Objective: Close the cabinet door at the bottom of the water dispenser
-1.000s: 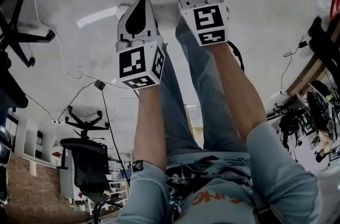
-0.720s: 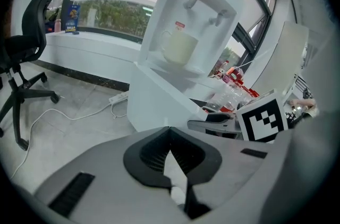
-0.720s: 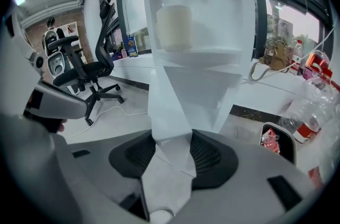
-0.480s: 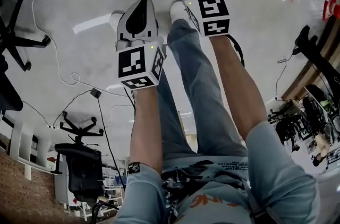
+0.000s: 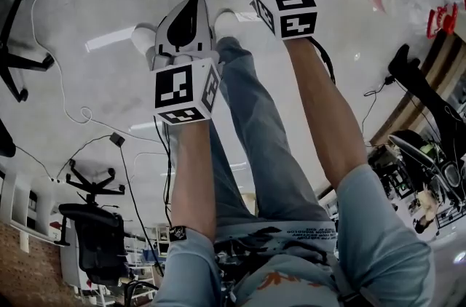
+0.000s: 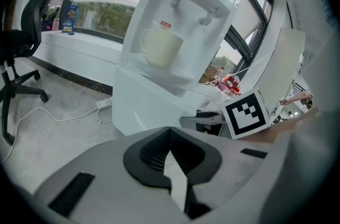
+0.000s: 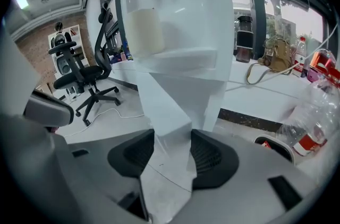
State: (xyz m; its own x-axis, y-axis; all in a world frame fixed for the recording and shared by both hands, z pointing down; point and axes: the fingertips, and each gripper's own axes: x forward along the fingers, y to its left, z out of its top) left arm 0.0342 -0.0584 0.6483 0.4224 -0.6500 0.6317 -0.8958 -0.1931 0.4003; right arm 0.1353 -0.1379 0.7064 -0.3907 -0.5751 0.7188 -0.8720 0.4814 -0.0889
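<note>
The left gripper (image 6: 170, 135) is pinched shut on nothing. The right gripper (image 7: 172, 139) has just been opening and stands wide, with the free edge of the cabinet door (image 7: 170, 106) between its pads, apparently let go. The door juts out from the base of the water dispenser (image 7: 180, 16), so closing looks unfinished. The next move is probably a push on its face. An office chair (image 7: 79, 79) stands well to the left and a bin (image 7: 273, 144) near on the right, and the swing path looks free.
</note>
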